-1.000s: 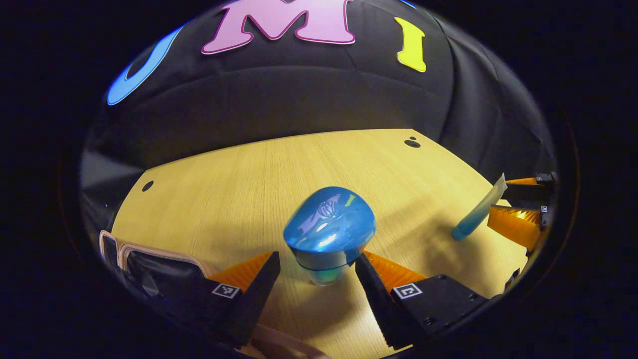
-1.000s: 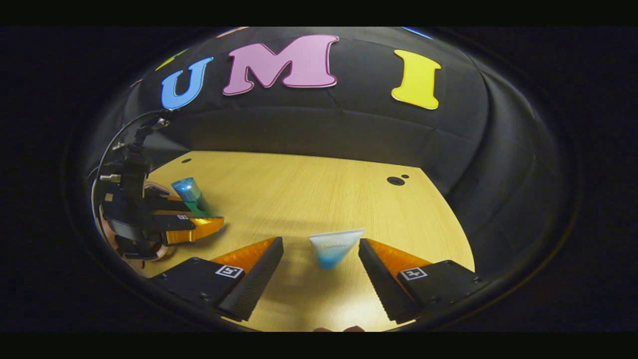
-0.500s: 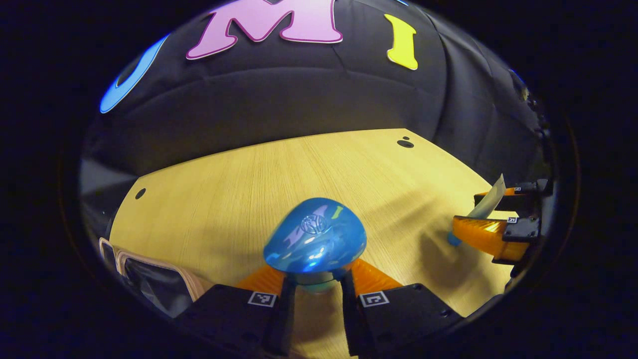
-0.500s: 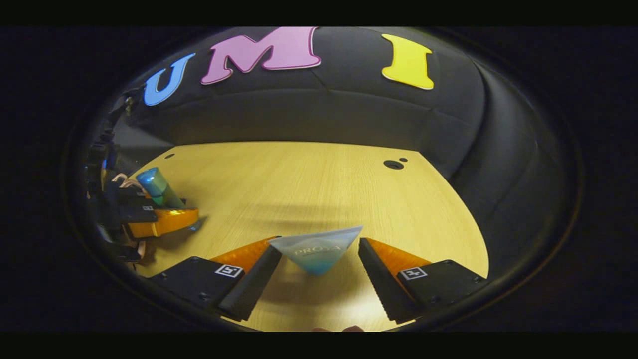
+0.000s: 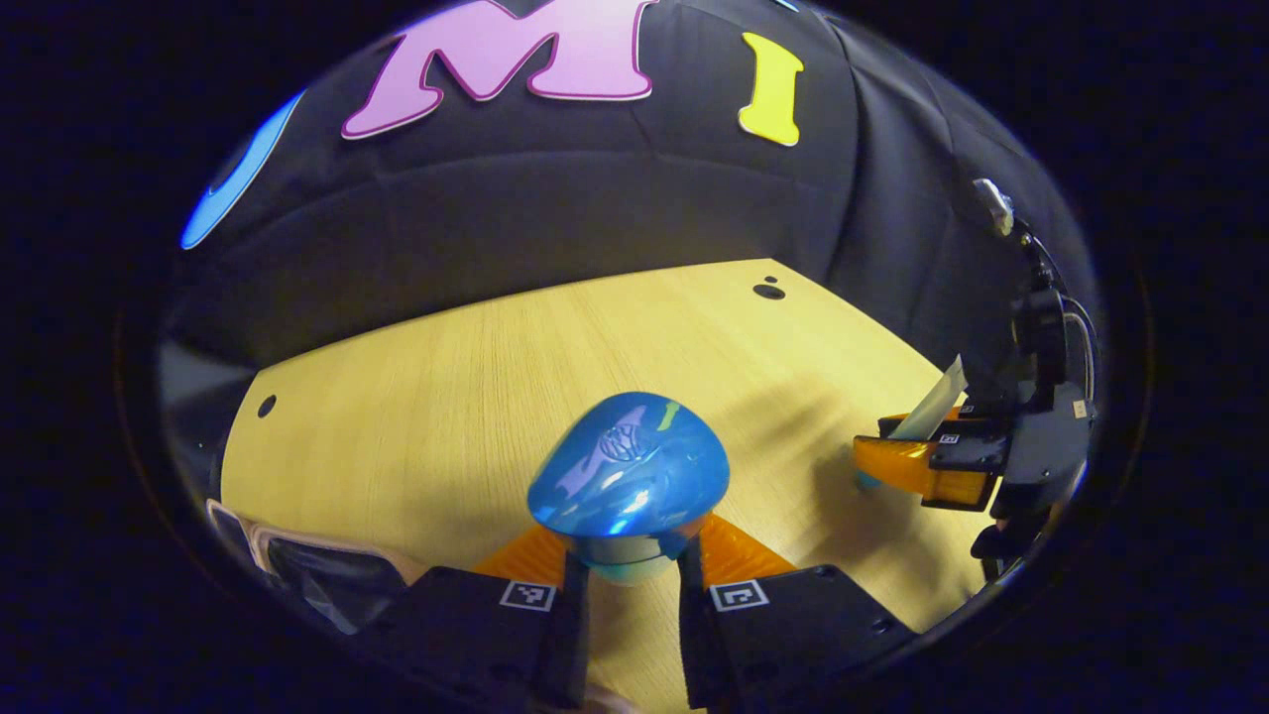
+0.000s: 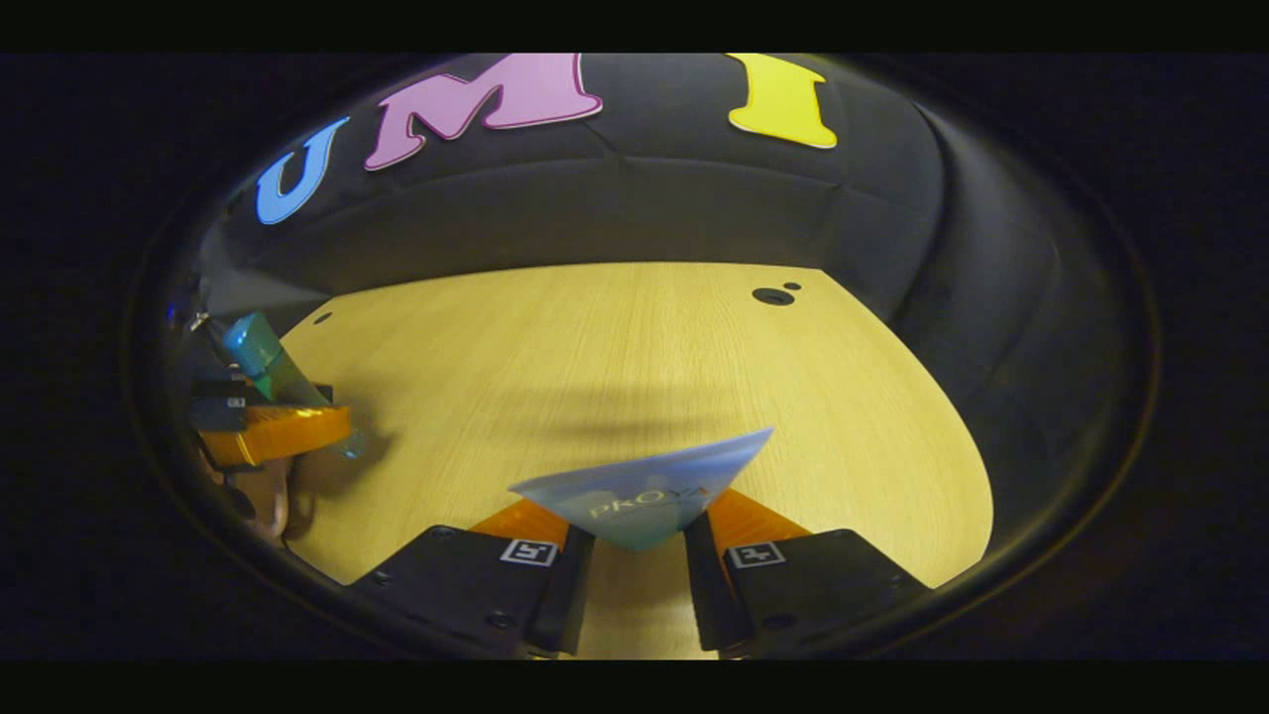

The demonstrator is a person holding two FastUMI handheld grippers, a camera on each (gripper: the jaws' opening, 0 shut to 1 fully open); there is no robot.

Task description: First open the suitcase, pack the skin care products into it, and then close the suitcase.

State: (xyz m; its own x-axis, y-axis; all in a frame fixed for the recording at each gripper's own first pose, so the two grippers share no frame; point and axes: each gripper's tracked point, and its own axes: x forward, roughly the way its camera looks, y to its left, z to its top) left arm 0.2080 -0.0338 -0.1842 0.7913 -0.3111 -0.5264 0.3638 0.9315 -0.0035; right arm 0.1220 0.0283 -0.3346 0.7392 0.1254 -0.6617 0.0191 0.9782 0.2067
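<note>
Both jaws have closed since a second ago: left gripper (image 5: 627,585) clamps the blue-capped bottle (image 5: 627,476); right gripper (image 6: 639,565) clamps the tube (image 6: 644,491). We judge we're mid-packing; next we carry both to the open suitcase (image 5: 317,575) and release inside.

Wall: black cloth (image 6: 694,213), creased, across the upper half of both views.
Counter: light wood-grain top (image 5: 516,397), filling the middle and lower frame.
Counter holes: dark round holes, upper right (image 6: 772,296) and far left (image 5: 266,406).
Light: bright overhead; soft shadow band (image 6: 595,421) across centre counter.
</note>
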